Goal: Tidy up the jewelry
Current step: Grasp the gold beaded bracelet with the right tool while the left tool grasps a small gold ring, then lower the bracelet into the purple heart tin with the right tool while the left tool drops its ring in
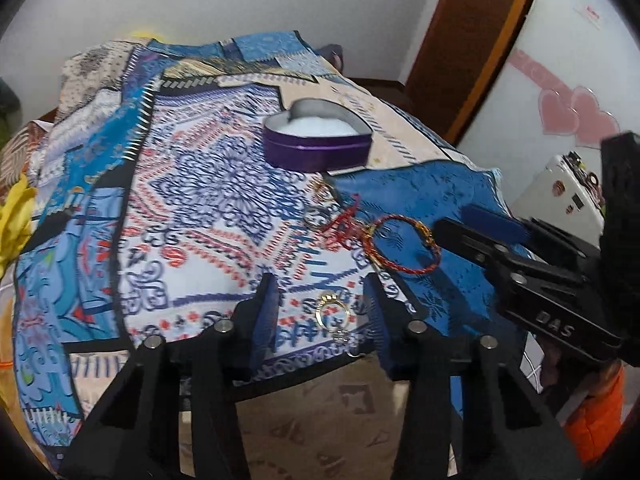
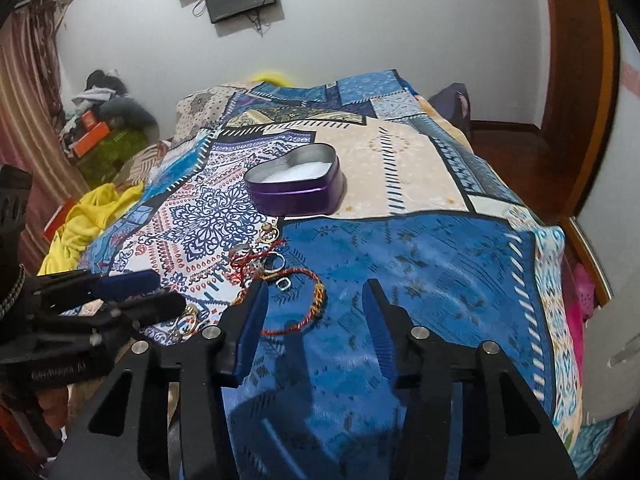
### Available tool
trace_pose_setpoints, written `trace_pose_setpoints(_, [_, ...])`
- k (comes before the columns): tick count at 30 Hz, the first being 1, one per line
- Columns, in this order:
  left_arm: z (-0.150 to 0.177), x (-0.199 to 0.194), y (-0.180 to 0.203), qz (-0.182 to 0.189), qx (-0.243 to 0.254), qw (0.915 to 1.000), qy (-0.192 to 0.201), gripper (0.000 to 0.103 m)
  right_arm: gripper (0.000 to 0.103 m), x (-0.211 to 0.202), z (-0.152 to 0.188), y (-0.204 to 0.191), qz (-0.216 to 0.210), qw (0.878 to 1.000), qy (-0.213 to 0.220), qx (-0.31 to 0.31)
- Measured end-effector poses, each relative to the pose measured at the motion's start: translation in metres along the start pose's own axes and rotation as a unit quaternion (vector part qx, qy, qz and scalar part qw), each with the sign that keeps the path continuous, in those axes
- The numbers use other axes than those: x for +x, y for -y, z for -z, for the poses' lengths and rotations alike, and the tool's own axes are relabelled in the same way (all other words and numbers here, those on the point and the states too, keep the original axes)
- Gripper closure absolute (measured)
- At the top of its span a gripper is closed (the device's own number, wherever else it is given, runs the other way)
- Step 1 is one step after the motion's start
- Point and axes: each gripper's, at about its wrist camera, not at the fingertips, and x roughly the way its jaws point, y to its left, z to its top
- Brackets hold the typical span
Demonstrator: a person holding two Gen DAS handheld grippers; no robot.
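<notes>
While both grippers hang low over the near end of the bed (image 2: 420, 168), its patchwork quilt (image 1: 208, 184) carries all the jewelry. At the far left of the bed a yellow cloth (image 2: 84, 224) lies crumpled. Right of it, the left gripper (image 1: 320, 292) has its jaws part open with a gold ring (image 1: 333, 312) on the quilt between them; the blue pads do not touch it. Beyond that, further from the camera, a tangle of red thread (image 1: 344, 222) and small rings (image 2: 276, 264) lies at the seam where the white print meets the blue patch. Past the tangle sits a purple heart-shaped tin (image 1: 318, 140), lid off, white padding inside. Just right of the thread lies a red cord bracelet (image 1: 400, 246). The right gripper (image 2: 316, 300) stands over the blue patch, jaws part open, nothing gripped; the bracelet's loop lies beside its left finger.
</notes>
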Motion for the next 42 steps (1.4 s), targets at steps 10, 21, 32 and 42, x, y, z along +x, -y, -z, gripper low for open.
trace_pose_setpoints(10, [0.002, 0.011, 0.0, 0.008, -0.003, 0.9998, -0.017, 0.079, 0.081, 0.025, 0.007, 0.001, -0.003, 0.999, -0.041, -0.023])
trace_pose_setpoints(21, [0.001, 0.01, 0.001, 0.006, 0.001, 1.0, -0.008, 0.097, 0.097, 0.028, 0.004, 0.001, 0.006, 0.999, -0.037, -0.029])
trace_pose_setpoints(32, [-0.022, -0.024, -0.002, 0.005, 0.007, 0.9989, 0.046, 0.097, 0.097, 0.003, -0.012, -0.006, 0.003, 1.0, 0.005, -0.026])
trace_pose_setpoints(42, [-0.051, -0.042, -0.007, -0.005, 0.017, 0.9959, 0.088, 0.097, 0.097, -0.011, -0.04, -0.013, 0.009, 0.998, 0.054, -0.035])
